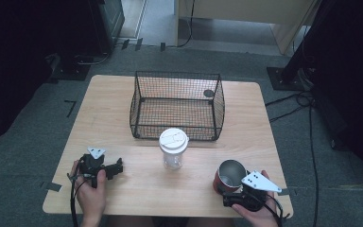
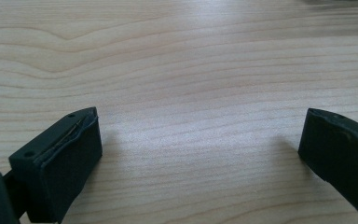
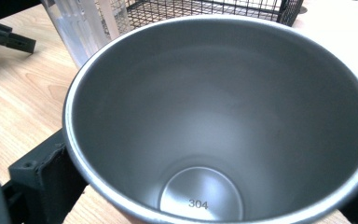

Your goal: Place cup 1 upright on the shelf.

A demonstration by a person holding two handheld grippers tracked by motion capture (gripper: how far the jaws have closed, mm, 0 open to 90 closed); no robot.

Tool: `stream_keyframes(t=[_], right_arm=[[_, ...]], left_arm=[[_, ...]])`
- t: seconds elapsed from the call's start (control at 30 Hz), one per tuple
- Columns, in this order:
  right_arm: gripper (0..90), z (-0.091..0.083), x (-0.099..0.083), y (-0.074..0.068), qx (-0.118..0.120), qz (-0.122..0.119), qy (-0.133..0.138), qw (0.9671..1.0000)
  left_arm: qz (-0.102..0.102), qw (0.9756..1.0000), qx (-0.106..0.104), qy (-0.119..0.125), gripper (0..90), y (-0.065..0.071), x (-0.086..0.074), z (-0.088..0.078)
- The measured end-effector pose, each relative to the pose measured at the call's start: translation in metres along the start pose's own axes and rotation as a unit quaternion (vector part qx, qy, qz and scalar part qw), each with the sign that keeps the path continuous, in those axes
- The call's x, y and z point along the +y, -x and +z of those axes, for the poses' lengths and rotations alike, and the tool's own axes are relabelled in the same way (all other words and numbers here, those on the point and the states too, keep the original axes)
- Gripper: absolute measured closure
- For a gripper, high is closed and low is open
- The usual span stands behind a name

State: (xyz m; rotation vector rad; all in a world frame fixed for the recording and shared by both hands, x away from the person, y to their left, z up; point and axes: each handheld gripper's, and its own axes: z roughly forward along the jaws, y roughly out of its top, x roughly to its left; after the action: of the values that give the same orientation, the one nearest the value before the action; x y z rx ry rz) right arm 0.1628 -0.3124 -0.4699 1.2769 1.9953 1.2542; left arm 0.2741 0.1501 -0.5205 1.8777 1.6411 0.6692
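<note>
Steel cup (image 1: 230, 173) sits clasped between right tool (image 1: 227, 187) jaws; left tool (image 1: 118, 166) gapes empty on table (image 1: 246, 137)

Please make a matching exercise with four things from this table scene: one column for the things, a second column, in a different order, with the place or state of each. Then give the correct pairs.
Things:
1. metal cup
2. clear plastic cup
3. wire basket
4. left gripper

Places or states:
A. black mesh, at the far middle of the table
B. jaws wide apart over bare wood, nothing between them
C. red outside, steel inside, between the jaws of the right gripper
D. upright with a white lid, just in front of the basket

Pairs: 1-C, 2-D, 3-A, 4-B
</note>
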Motion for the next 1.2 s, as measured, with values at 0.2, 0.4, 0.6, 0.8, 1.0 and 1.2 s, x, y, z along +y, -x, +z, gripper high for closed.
stream_keyframes(t=[0.2,0.4,0.6,0.8,1.0,1.2], right_arm=[[6.5,0.002,-0.001,-0.003,-0.020,-0.008,0.012,0.9997],[6.3,0.005,-0.002,-0.004,-0.019,-0.010,0.016,0.9996],[7.4,0.006,-0.002,-0.009,-0.030,-0.015,0.016,0.9993],[7.6,0.006,0.000,-0.011,-0.018,0.002,0.017,0.9997],[7.6,0.007,0.008,-0.012,-0.031,-0.003,0.019,0.9993],[7.7,0.006,0.018,-0.013,-0.032,-0.002,0.026,0.9991]], left_arm=[[0.000,1.0000,0.000,0.000,0.1,0.000,0.000,0.000],[0.000,1.0000,0.000,0.000,0.1,0.000,0.000,0.000],[0.000,1.0000,0.000,0.000,0.1,0.000,0.000,0.000],[0.000,1.0000,0.000,0.000,0.1,0.000,0.000,0.000],[0.000,1.0000,0.000,0.000,0.1,0.000,0.000,0.000],[0.000,1.0000,0.000,0.000,0.1,0.000,0.000,0.000]])
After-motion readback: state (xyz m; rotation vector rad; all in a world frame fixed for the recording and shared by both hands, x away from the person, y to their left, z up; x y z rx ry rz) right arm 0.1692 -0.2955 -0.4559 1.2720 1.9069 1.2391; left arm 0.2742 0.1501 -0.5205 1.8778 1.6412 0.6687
